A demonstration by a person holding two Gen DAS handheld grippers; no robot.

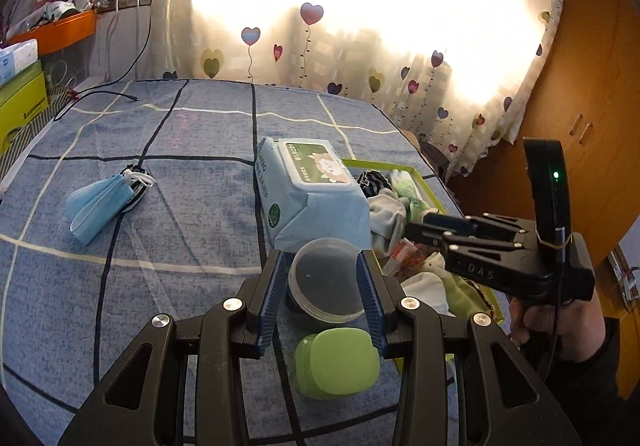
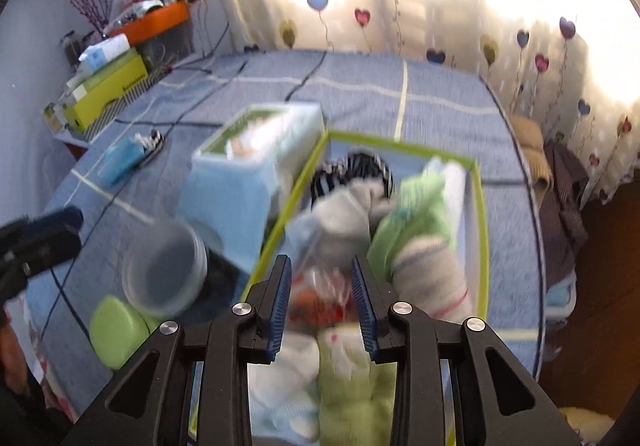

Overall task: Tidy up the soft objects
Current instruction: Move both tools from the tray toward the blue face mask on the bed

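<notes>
A green-rimmed box on the bed holds several rolled socks and soft cloths, among them a striped roll and a green one; it also shows in the left wrist view. My right gripper is open and empty above the box, over a red-and-white packet; it shows in the left wrist view. My left gripper is open, its fingers either side of a clear round tub, not closed on it. A folded blue face mask lies on the bed at the left.
A wet-wipes pack lies beside the box. A green lidded case sits by the tub. A black cable crosses the far bed. Boxes and an orange tray stand at the left; a wooden wardrobe stands at the right.
</notes>
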